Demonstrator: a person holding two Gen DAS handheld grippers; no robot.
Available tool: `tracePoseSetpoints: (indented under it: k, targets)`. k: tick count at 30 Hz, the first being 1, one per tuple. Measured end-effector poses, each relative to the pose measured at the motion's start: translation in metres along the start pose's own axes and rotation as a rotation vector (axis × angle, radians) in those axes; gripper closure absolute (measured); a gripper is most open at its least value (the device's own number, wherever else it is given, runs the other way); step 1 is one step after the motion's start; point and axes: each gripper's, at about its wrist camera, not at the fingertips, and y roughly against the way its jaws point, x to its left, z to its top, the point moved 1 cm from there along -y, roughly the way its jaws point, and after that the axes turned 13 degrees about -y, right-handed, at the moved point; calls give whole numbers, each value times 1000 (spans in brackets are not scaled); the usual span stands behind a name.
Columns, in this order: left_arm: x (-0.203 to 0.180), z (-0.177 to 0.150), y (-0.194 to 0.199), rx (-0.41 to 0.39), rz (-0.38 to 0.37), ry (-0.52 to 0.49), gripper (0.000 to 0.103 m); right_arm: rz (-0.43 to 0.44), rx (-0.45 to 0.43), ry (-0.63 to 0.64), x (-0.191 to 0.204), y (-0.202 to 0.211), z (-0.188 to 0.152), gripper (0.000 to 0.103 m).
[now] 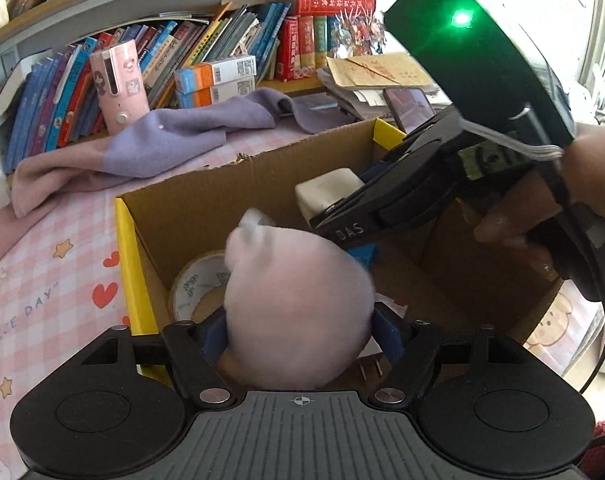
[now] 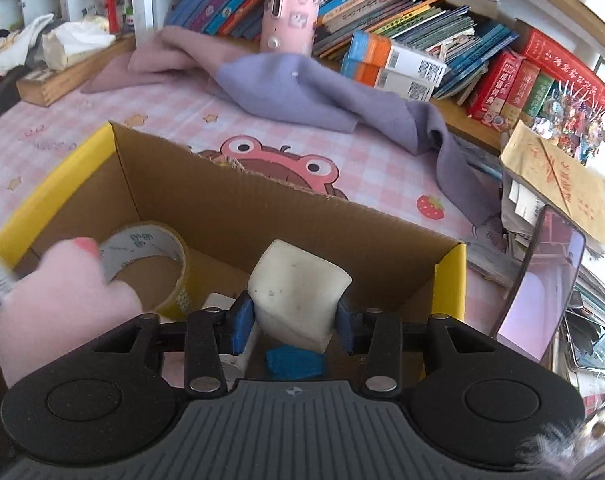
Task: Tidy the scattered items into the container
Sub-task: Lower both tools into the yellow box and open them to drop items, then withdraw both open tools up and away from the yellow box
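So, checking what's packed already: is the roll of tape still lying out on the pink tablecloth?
No, the roll of tape sits inside the cardboard box, at its left end.

The pink plush toy (image 1: 298, 312) between the left jaws is motion-blurred. It hides half the tape roll (image 1: 194, 284) beyond them.

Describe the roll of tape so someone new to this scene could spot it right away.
Start at the cardboard box with yellow edges on the pink checked cloth. The roll of tape stands on edge in its left end, beside the pink plush toy. It is the only ring in there: brown core, pale printed band.
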Motion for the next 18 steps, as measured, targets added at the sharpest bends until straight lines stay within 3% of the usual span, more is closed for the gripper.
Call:
tracePoseSetpoints:
  k: [3, 7, 9, 18]
  targets:
    - [0, 2, 4, -25, 24, 3, 20, 17, 2, -19, -5, -2, -1, 59]
    - [1, 7, 18, -69, 55, 9, 18, 57, -26, -51, -7, 6, -2, 52]
    - [0, 10, 28, -105, 72, 5, 16, 65, -75, -79, -8, 18, -1, 28]
    - [-4, 11, 73, -222, 132, 17, 10, 123, -194, -151, -5, 61, 5, 28]
